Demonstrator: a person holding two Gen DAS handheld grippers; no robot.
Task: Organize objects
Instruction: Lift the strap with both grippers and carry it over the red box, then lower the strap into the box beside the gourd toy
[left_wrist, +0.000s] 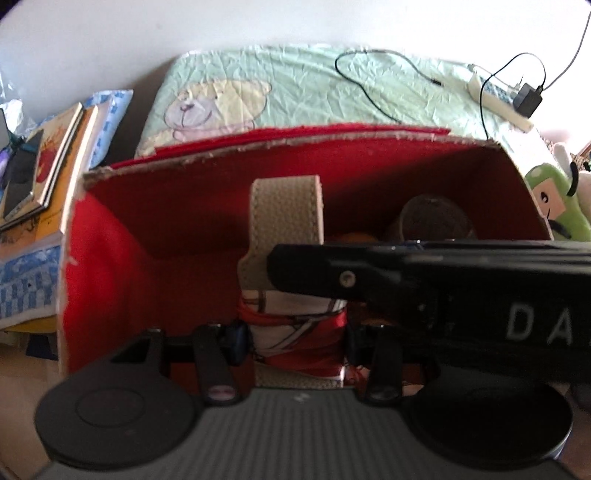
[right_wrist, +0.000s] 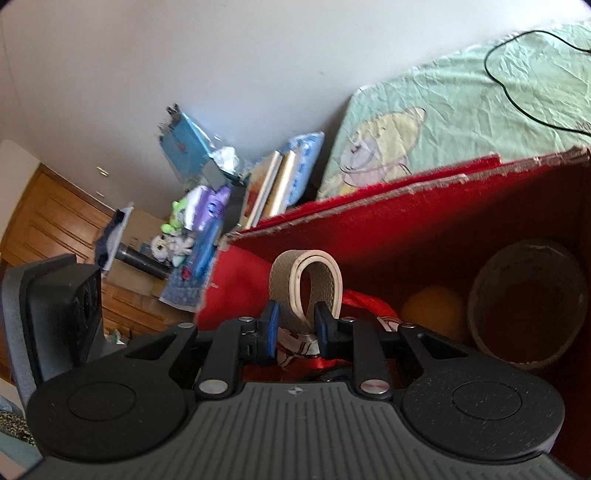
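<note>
A cardboard box with red lining (left_wrist: 177, 221) stands open in front of the bed. Over its inside hangs a small bag of red and white cloth (left_wrist: 295, 325) with a beige strap loop (left_wrist: 286, 210). My left gripper (left_wrist: 293, 341) is shut on the bag's body. My right gripper (right_wrist: 296, 326) is shut on the lower part of the beige strap (right_wrist: 325, 277); one of its black fingers (left_wrist: 369, 273) crosses the left wrist view from the right. Deeper in the box lie an orange ball (right_wrist: 432, 310) and a brown round container (right_wrist: 528, 302).
Behind the box is a bed with a green bear-print sheet (left_wrist: 295, 88), a black cable (left_wrist: 369, 85) and a power strip with a charger (left_wrist: 524, 99). Books (left_wrist: 48, 162) are stacked on the left, a green plush toy (left_wrist: 550, 199) sits on the right, and toys are piled by a wooden door (right_wrist: 44, 221).
</note>
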